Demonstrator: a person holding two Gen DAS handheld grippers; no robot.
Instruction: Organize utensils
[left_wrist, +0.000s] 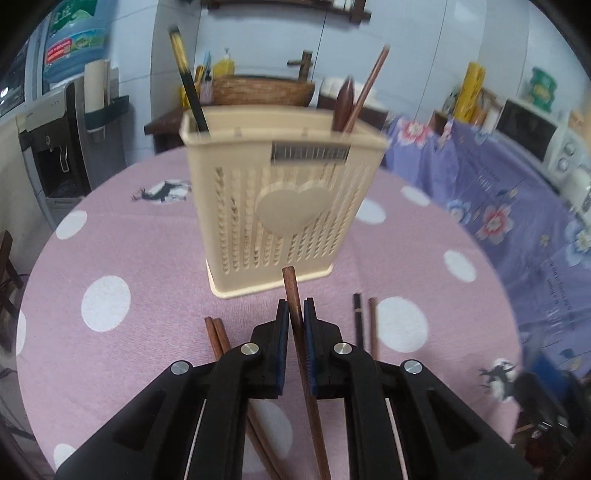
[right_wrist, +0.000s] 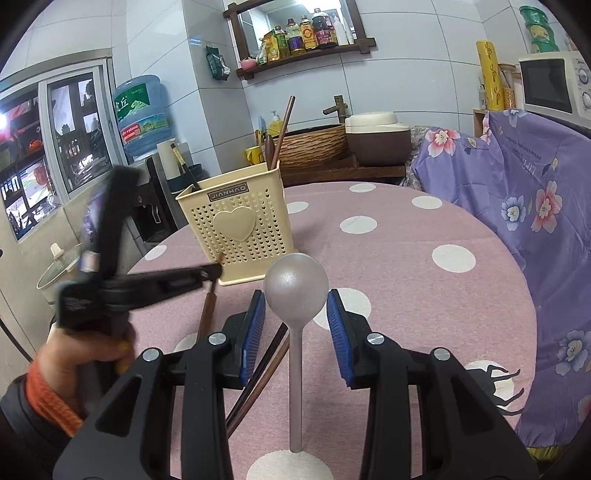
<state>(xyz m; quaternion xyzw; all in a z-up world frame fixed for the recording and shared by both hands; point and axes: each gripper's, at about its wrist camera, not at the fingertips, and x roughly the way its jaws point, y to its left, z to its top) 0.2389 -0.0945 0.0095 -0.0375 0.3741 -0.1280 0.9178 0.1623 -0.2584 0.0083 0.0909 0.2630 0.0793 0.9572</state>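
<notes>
A beige slotted utensil holder (left_wrist: 280, 199) (right_wrist: 240, 229) stands upright on the round pink dotted table (left_wrist: 110, 258). It holds a black-and-gold chopstick (left_wrist: 186, 81), a dark wooden spoon (left_wrist: 343, 103) and a brown chopstick (left_wrist: 369, 85). My left gripper (left_wrist: 295, 306) (right_wrist: 218, 271) is shut on a brown chopstick (left_wrist: 290, 284), lifted off the cloth just in front of the holder. My right gripper (right_wrist: 295, 314) has its pads against both sides of a silver spoon's bowl (right_wrist: 296, 288), with the handle running back toward the camera.
On the cloth lie a pair of brown chopsticks (left_wrist: 218, 332) at the left and a black chopstick (left_wrist: 357, 321) beside a brown one (left_wrist: 373, 325) at the right. A purple floral cloth (right_wrist: 517, 206) drapes furniture at the right. A person's hand (right_wrist: 85, 354) holds the left gripper.
</notes>
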